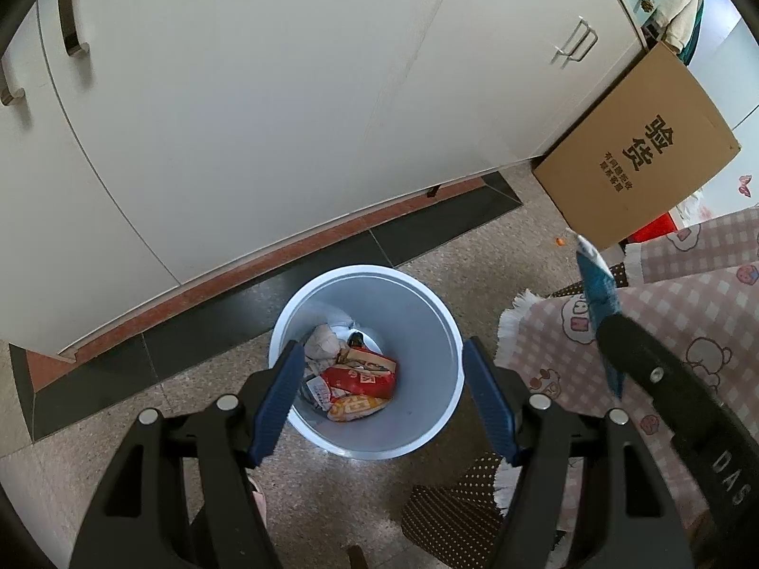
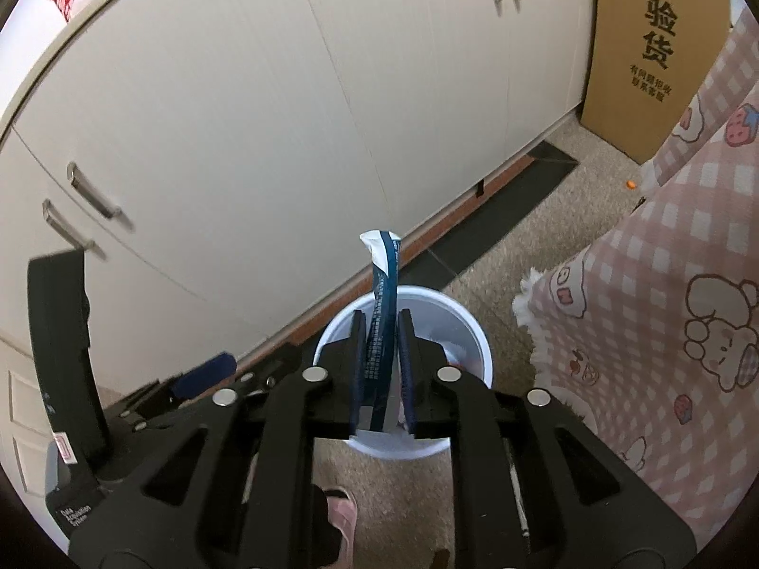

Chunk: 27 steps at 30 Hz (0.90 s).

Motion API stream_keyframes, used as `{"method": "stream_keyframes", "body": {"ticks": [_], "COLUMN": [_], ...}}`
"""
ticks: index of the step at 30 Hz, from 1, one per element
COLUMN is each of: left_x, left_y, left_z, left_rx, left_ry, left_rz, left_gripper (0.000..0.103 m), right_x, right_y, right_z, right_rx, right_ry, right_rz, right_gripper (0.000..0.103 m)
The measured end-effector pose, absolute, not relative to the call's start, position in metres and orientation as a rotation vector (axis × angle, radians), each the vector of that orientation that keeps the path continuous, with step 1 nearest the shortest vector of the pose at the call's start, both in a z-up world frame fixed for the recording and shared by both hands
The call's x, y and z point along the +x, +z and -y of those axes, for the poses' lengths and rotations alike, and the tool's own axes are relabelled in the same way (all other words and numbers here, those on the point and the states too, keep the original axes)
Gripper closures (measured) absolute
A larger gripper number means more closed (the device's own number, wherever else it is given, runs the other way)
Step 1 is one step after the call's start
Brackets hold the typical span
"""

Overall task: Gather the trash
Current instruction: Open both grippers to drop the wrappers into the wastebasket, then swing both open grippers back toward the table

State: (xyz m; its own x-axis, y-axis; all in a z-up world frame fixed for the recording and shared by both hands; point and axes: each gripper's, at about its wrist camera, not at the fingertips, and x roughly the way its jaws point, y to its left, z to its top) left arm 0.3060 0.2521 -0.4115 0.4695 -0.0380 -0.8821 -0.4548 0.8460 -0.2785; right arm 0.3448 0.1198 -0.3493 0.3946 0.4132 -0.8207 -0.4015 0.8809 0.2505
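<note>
Right gripper (image 2: 383,365), blue wrapper (image 2: 384,313) between jaws, above white bin (image 2: 479,346)

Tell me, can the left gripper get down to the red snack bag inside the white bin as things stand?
Probably yes. The left gripper hangs open and empty right above the white bin, which has no lid, and the red snack bag lies on top of the other trash. The right gripper with its blue wrapper is off to the side.

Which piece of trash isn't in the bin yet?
The blue-and-white wrapper, between the right hand-held gripper pads; the red and orange packets lie inside the white bin.
</note>
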Motion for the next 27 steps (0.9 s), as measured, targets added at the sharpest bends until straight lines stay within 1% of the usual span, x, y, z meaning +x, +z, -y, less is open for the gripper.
{"method": "stream_keyframes", "body": {"ticks": [3, 5, 6, 7, 19, 23, 27], "left_x": [0.307, 0.307, 0.307, 0.307, 0.302, 0.288, 0.263], "left_y": [-0.412, -0.412, -0.412, -0.412, -0.408, -0.381, -0.331], "left_z": [-0.251, -0.252, -0.252, -0.252, -0.252, -0.25, -0.25], "left_rx": [-0.526, -0.524, -0.524, -0.523, -0.508, -0.501, -0.55], "left_ry": [0.274, 0.275, 0.275, 0.275, 0.309, 0.33, 0.356], "left_rz": [-1.064, -1.064, -1.064, -1.065, -1.037, -0.958, -0.817], "left_gripper": [0.035, 0.035, 0.035, 0.035, 0.035, 0.035, 0.035], "right_x": [0.346, 0.345, 0.345, 0.343, 0.336, 0.331, 0.314], "right_y": [-0.351, -0.351, -0.35, -0.35, -0.343, -0.324, -0.277], "right_z": [-0.12, -0.12, -0.119, -0.118, -0.114, -0.11, -0.104], "right_rx": [0.014, 0.015, 0.015, 0.011, -0.026, -0.057, -0.066], "right_ry": [0.515, 0.51, 0.506, 0.499, 0.486, 0.491, 0.536], "right_rz": [-1.044, -1.038, -1.033, -1.02, -1.005, -0.966, -0.875], "right_gripper": [0.086, 0.067, 0.049, 0.048, 0.048, 0.048, 0.048]}}
